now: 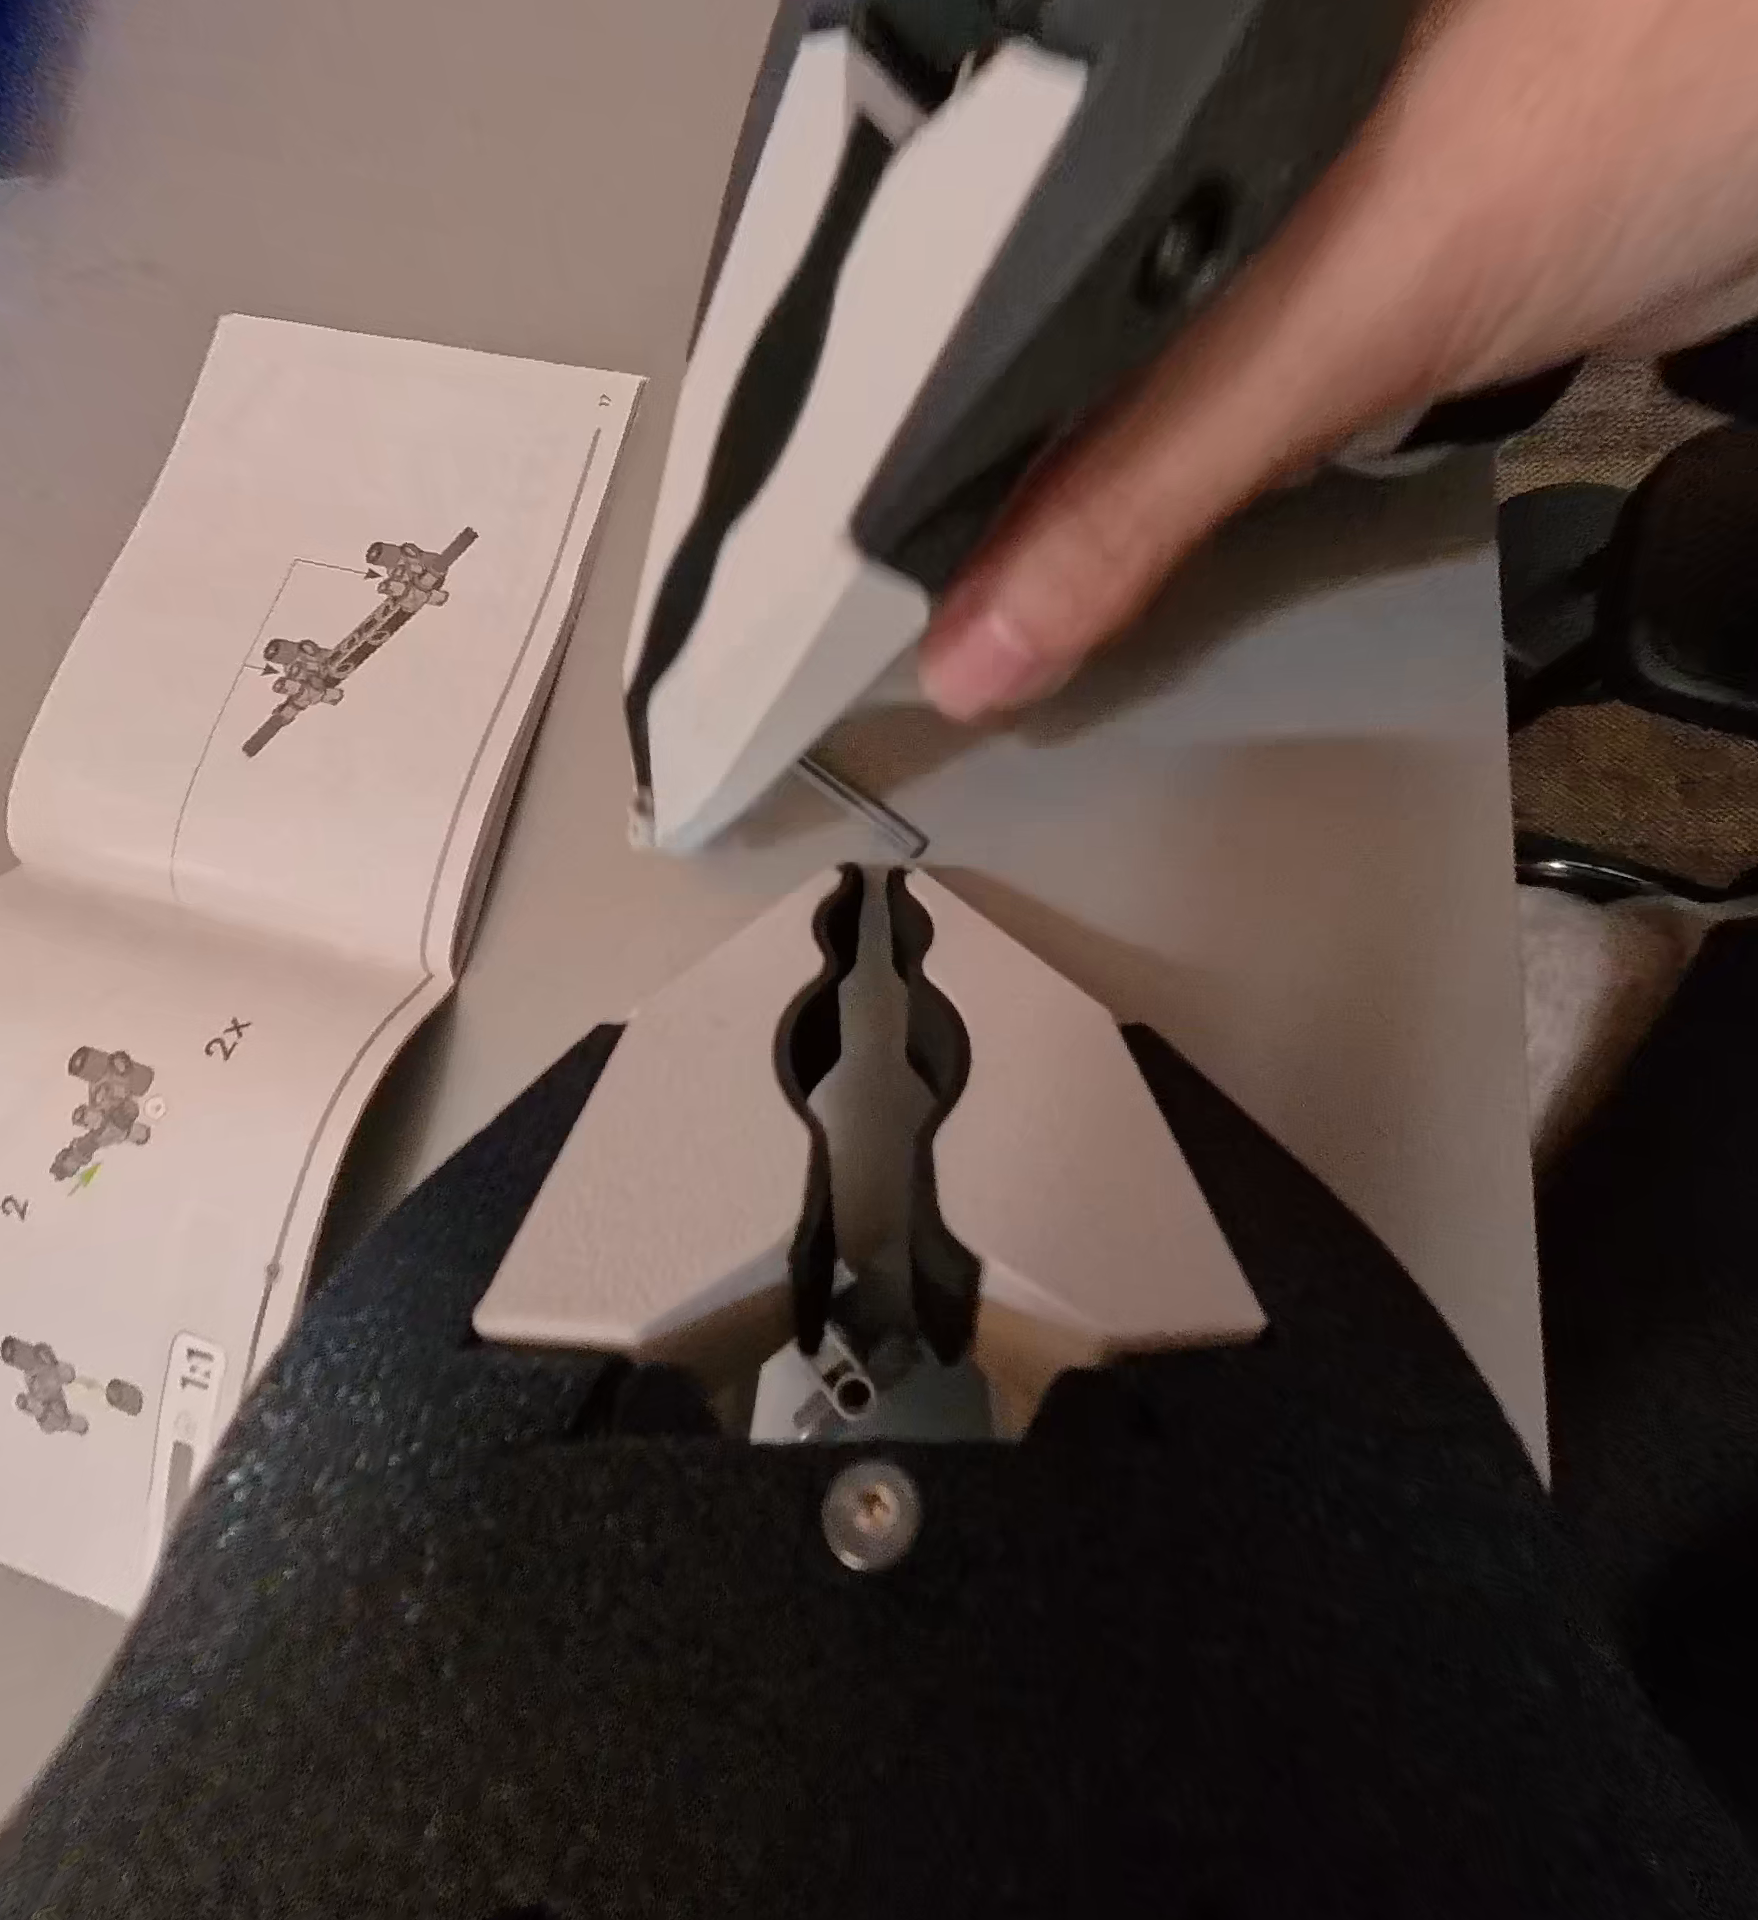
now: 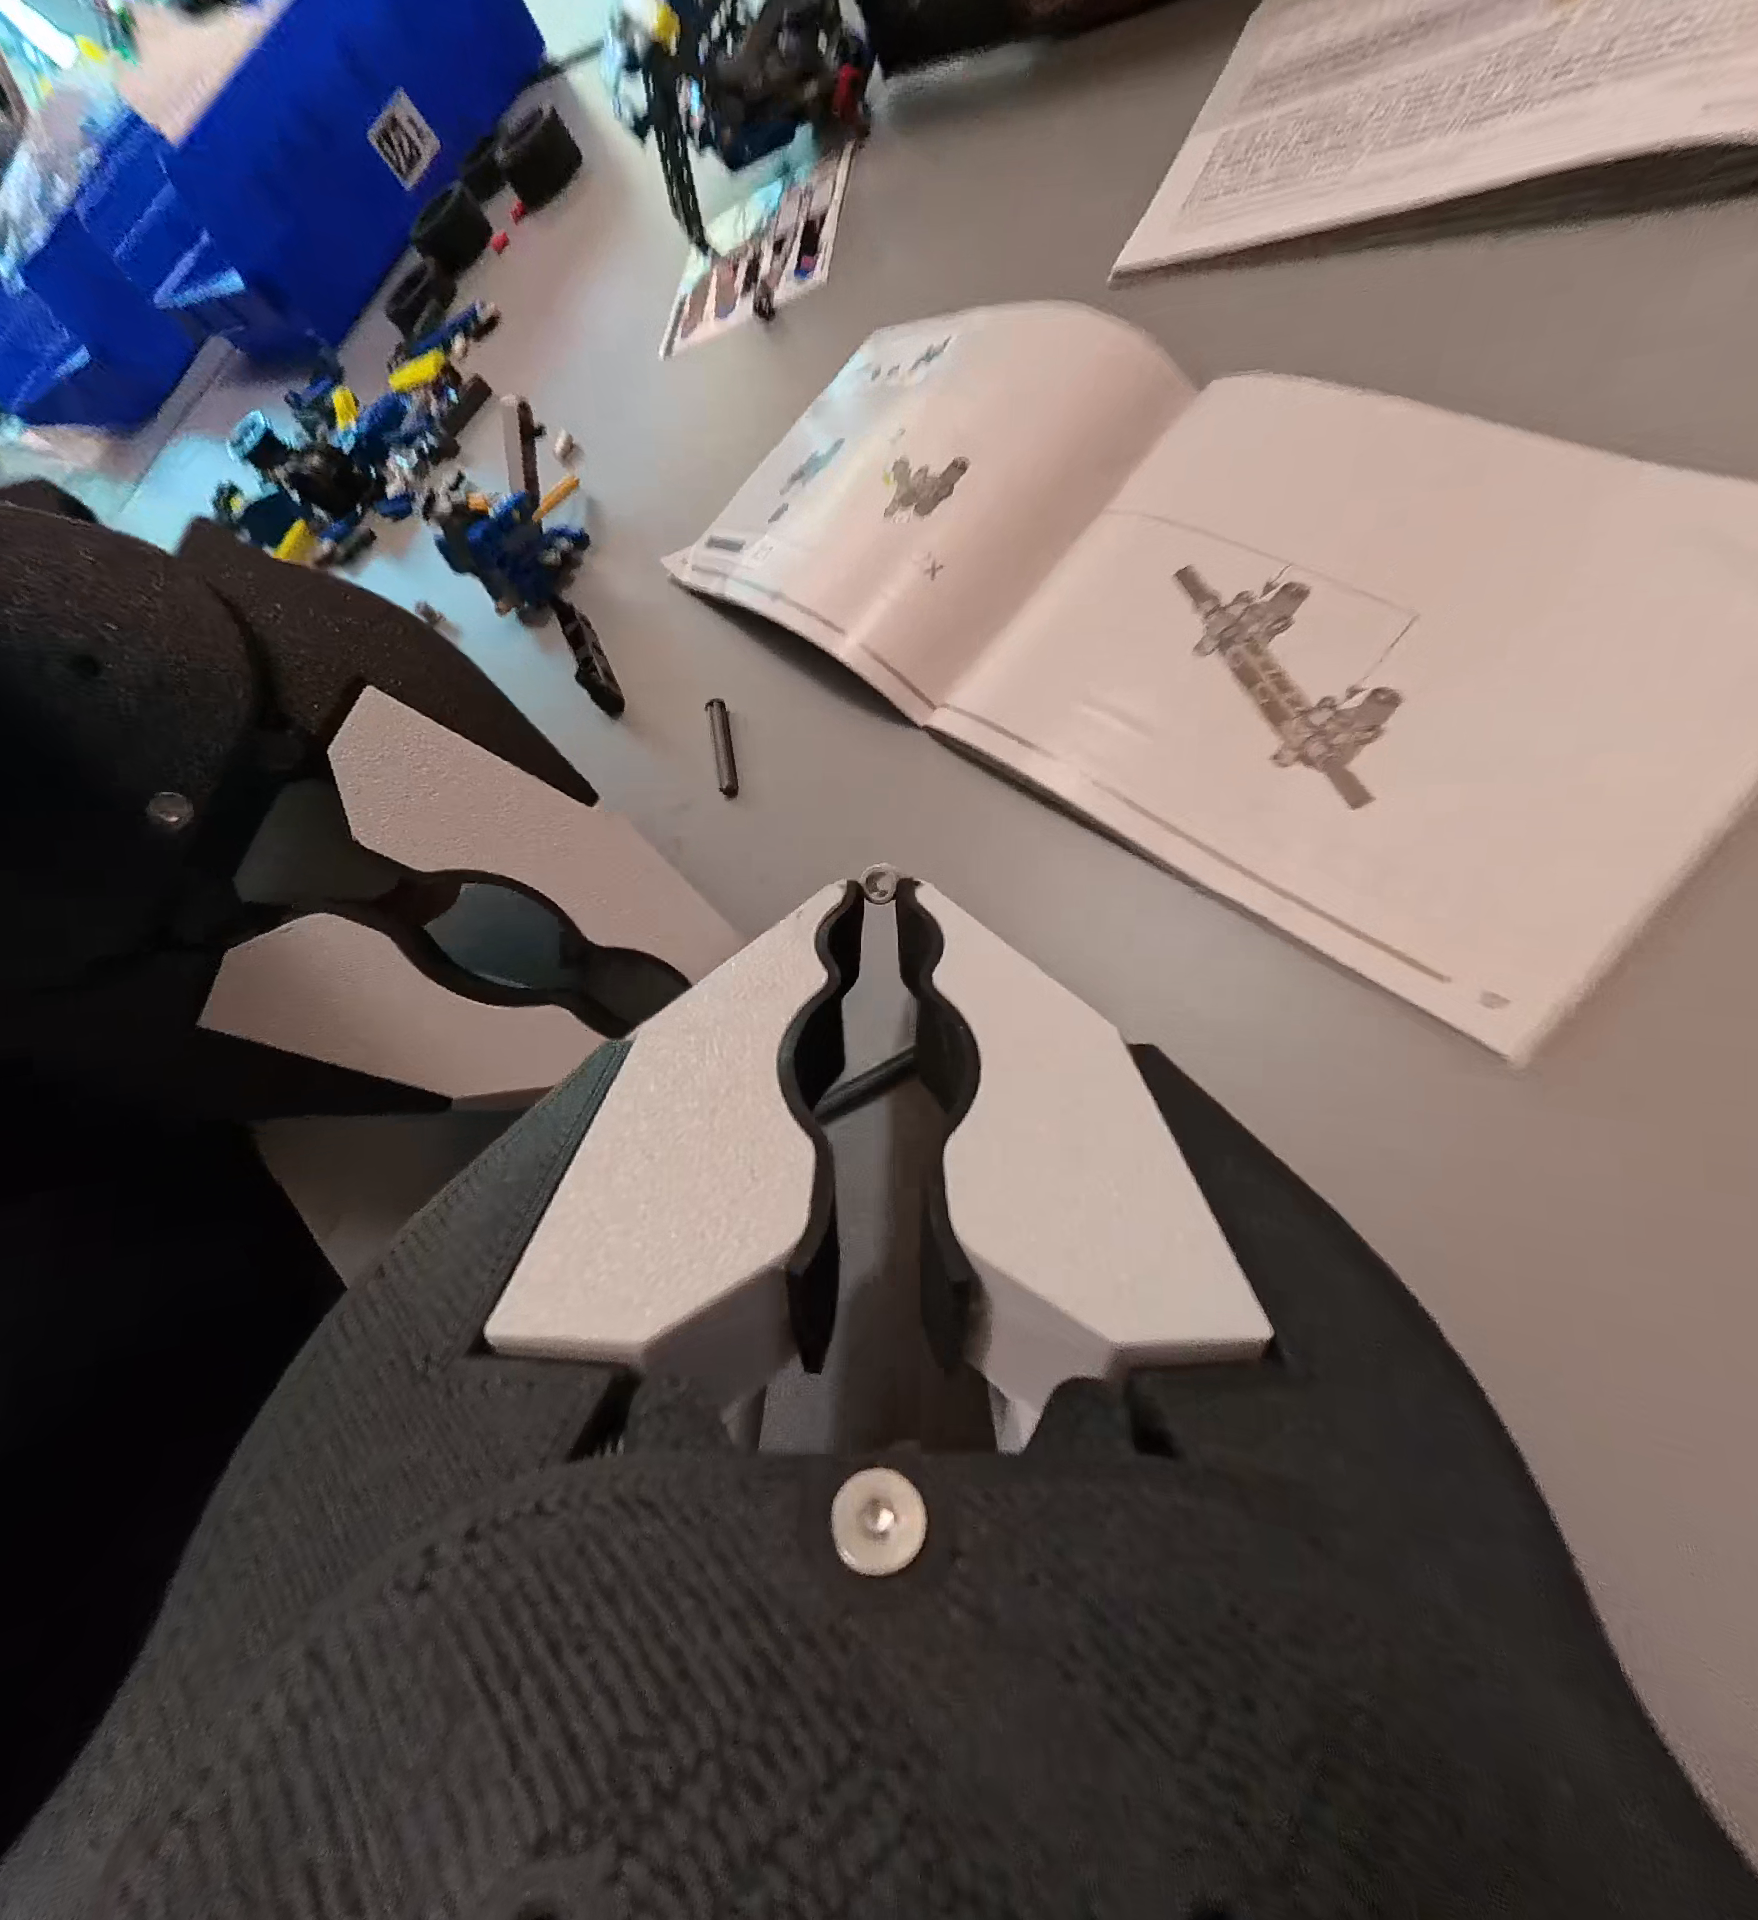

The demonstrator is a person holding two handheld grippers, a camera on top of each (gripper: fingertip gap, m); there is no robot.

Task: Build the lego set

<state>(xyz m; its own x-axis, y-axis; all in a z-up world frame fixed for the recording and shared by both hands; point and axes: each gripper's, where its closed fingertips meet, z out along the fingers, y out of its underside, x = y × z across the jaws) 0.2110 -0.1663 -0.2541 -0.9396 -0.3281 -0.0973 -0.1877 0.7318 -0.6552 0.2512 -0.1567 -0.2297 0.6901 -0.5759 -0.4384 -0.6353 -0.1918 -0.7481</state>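
My left gripper [image 1: 873, 878] is nearly shut. A small light grey lego connector [image 1: 839, 1380] sits deep between its jaws, near their base. My right gripper [image 2: 877, 891] is shut on a small light grey pin [image 2: 877, 881], seen end-on at its tips. In the left wrist view a hand holds the right gripper [image 1: 648, 821] just above my left tips, and a thin grey rod [image 1: 859, 810] sticks out from under it toward them. The left gripper [image 2: 651, 985] also shows in the right wrist view, its tips tucked behind my right finger.
An open instruction booklet [image 2: 1270, 675] lies on the grey table [image 2: 1581, 1247]; it also shows in the left wrist view [image 1: 283, 675]. A second booklet [image 2: 1477, 125], loose lego pieces [image 2: 387, 468], a black axle [image 2: 721, 748], black tyres [image 2: 459, 223], a blue box [image 2: 262, 177] and a part-built model [image 2: 750, 73] lie farther off. Left tips to right tips: about 5 centimetres. The black axle [image 2: 721, 748] lies around 9 centimetres away from my right fingertips.
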